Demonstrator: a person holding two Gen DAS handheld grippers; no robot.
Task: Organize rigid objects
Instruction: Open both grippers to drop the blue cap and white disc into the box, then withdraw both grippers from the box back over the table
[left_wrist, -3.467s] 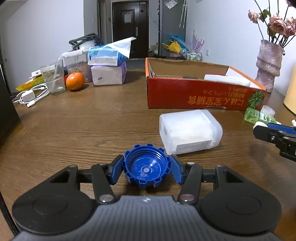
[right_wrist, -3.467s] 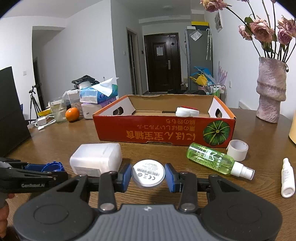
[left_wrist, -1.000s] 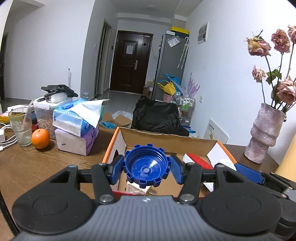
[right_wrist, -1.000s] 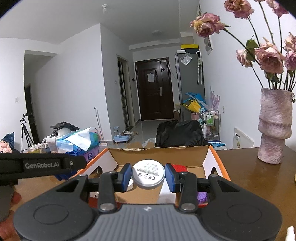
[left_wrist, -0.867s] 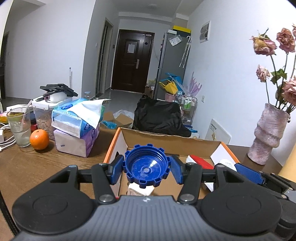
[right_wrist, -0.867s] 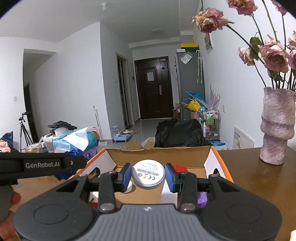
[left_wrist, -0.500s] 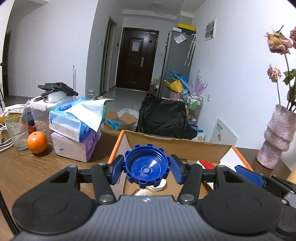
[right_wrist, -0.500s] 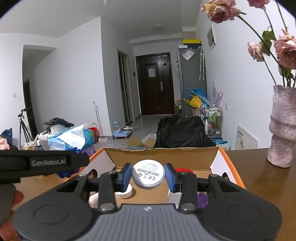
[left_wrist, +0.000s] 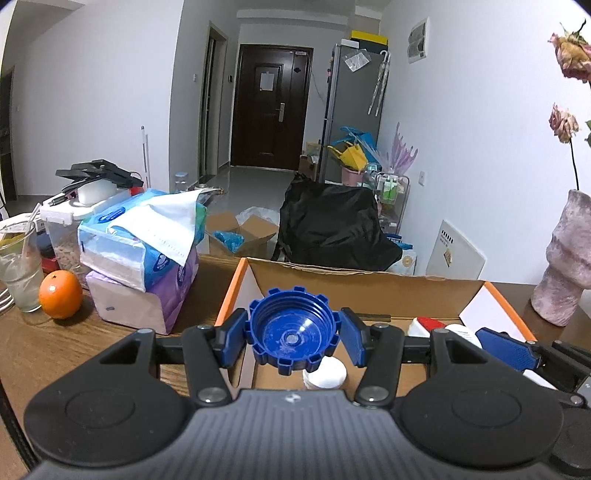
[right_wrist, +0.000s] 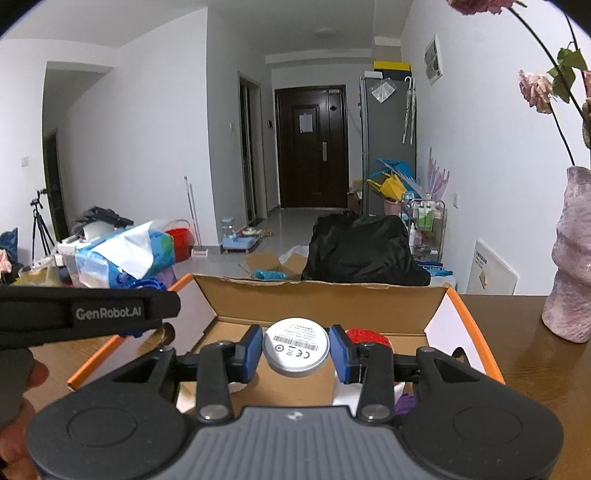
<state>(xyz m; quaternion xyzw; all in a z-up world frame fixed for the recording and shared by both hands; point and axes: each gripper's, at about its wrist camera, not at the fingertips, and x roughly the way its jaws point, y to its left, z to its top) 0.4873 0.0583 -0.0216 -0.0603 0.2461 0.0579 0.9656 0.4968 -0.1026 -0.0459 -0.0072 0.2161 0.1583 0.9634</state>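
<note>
1. Left tool (left_wrist: 293, 341) clamped on a blue ribbed screw cap (left_wrist: 293, 335), hollow side toward the camera, held above the left end of the open cardboard box (left_wrist: 369, 291).
2. Right tool (right_wrist: 295, 352) clamped on a white round disc (right_wrist: 295, 345) with a barcode label, held over the same box (right_wrist: 325, 299).
3. Inside the box: a white cap (left_wrist: 325, 373) just below the blue one, a red-and-white item (left_wrist: 424, 325) farther right.
4. On the wooden counter (left_wrist: 74, 343), left of the box: stacked tissue packs (left_wrist: 140, 258), an orange (left_wrist: 60, 294), a glass (left_wrist: 20, 266).
5. At right: a pink vase (left_wrist: 565, 273).
</note>
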